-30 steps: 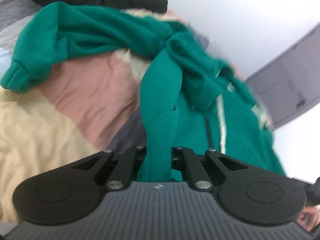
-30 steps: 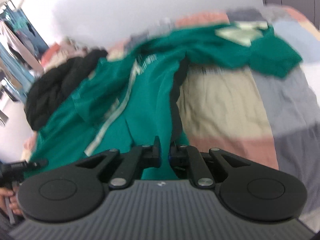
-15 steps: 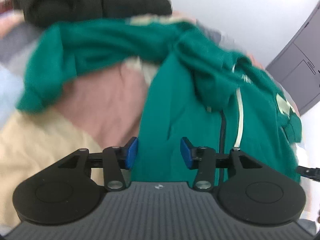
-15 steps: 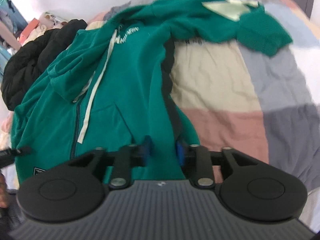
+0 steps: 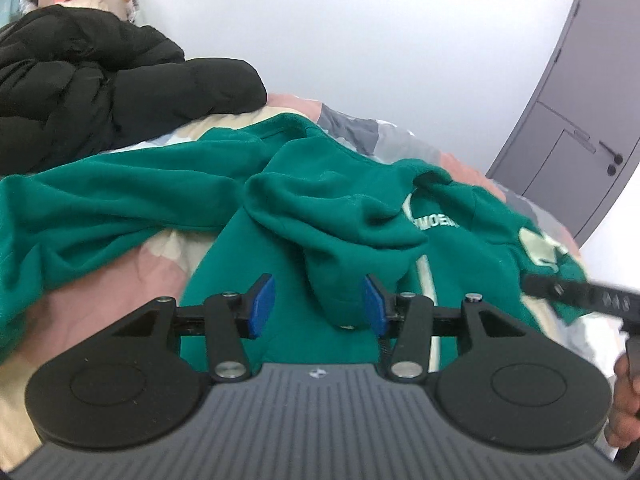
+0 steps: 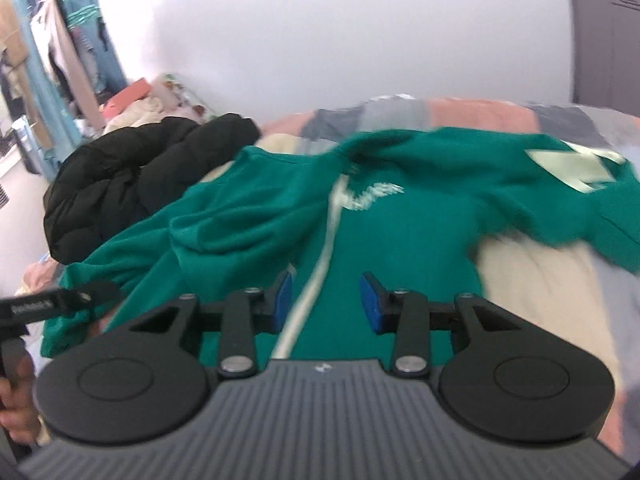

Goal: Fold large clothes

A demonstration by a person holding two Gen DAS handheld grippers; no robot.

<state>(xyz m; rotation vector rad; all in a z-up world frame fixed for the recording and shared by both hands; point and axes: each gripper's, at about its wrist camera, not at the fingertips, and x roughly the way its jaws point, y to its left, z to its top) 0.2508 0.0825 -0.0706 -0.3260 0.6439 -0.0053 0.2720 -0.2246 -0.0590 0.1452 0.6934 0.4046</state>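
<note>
Lying spread on the bed (image 5: 120, 300), the green hoodie (image 5: 340, 216) sits beyond both grippers' released fingers: left gripper (image 5: 318, 306) and right gripper (image 6: 326, 302) have just opened, grasping nothing.

A bedroom in a home

A bed (image 5: 100, 312) fills the view, covered with a patchwork bedspread (image 6: 532, 280) in pink, cream and grey blocks. A green zip hoodie (image 5: 344, 216) lies spread on it, with a black puffer jacket (image 5: 100, 92) heaped at the far side. Plain white walls (image 5: 380, 40) meet a grey panelled door (image 5: 576, 128) with a dark handle. In the right wrist view, clothes hang along a rail (image 6: 60, 56) in the far corner, above a pile of soft things.
</note>
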